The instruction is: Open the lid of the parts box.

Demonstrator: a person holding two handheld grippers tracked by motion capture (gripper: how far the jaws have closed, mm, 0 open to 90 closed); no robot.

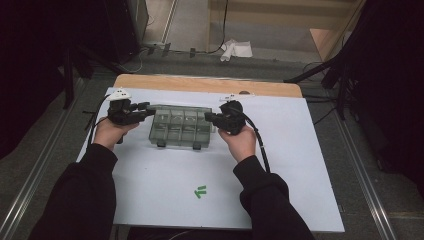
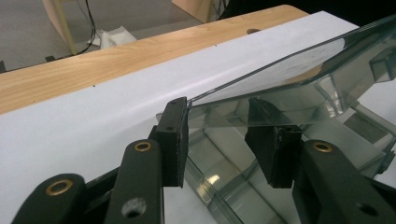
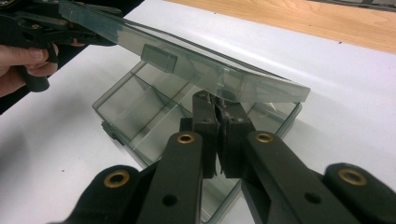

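Grippers sit at either end of the clear compartment box (image 1: 180, 127) on the white table (image 1: 165, 185). Right gripper (image 3: 219, 116) has its jaws pressed together under the raised lid (image 3: 196, 60). Left gripper (image 2: 224, 135) stands part open, the lid's edge touching one pad; whether it grips cannot be told.

A clear compartment box (image 1: 180, 127) lies mid-table, its hinged lid (image 3: 187, 60) raised partway, tilted.
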